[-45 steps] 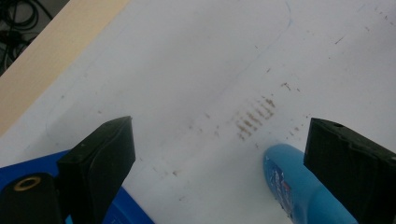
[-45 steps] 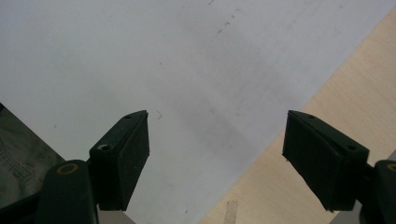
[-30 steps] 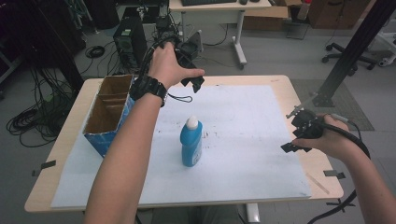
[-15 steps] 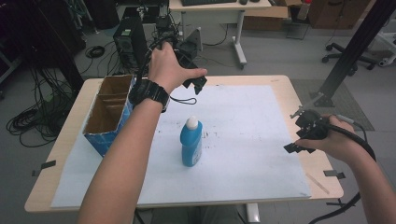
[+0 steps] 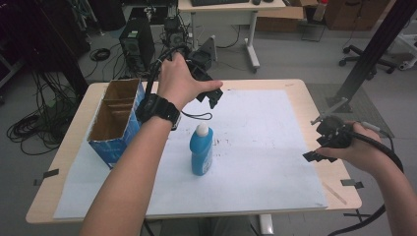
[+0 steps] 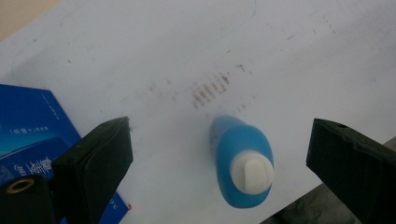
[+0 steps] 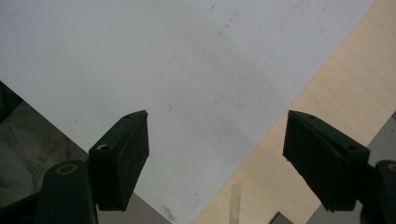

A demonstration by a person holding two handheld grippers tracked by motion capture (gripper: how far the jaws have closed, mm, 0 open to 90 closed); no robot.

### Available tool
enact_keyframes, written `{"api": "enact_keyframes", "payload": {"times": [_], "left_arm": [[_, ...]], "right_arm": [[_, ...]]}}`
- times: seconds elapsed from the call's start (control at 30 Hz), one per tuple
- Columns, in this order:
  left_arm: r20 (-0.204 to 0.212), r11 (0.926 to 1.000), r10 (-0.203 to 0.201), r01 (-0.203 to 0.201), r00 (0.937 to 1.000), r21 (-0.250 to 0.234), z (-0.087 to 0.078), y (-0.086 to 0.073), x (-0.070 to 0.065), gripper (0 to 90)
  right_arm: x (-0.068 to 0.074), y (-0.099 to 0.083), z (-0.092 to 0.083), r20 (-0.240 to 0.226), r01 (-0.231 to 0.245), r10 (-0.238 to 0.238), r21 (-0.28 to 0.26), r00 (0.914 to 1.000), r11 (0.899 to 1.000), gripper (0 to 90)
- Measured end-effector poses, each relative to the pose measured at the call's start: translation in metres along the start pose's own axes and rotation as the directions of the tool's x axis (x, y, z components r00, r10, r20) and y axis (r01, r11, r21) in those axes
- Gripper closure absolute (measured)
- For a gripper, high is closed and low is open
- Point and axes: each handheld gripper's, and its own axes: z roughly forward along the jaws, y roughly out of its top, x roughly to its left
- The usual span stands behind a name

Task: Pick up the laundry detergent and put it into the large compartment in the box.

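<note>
Two grippers, both gaping and empty — the left gripper (image 6: 219,154) hangs above the upright blue plastic bottle with a white cap (image 5: 201,150), mid-sheet beside the blue cardboard box (image 5: 115,123); the right gripper (image 5: 319,145) sits well apart.

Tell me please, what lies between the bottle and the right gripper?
Nothing but bare white paper. In the high view, the stretch from the bottle to the right gripper, which hovers at the table's right edge, holds no object.
</note>
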Motion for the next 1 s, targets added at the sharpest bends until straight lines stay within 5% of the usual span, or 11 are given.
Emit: {"api": "enact_keyframes", "payload": {"times": [0.47,1.0], "left_arm": [[-0.003,0.9994,-0.005,0.005,1.0,0.034,0.007,-0.019,-0.022,6.4],[0.015,0.9984,-0.01,0.009,0.9998,0.056,0.028,-0.038,-0.028,6.3]], "right_arm": [[0.009,-0.003,-0.005,0.009,0.012,-0.012,-0.008,0.9999,1.0,22.6],[0.016,-0.012,-0.014,0.024,0.001,-0.001,-0.007,0.9997,1.0,22.5]]}}
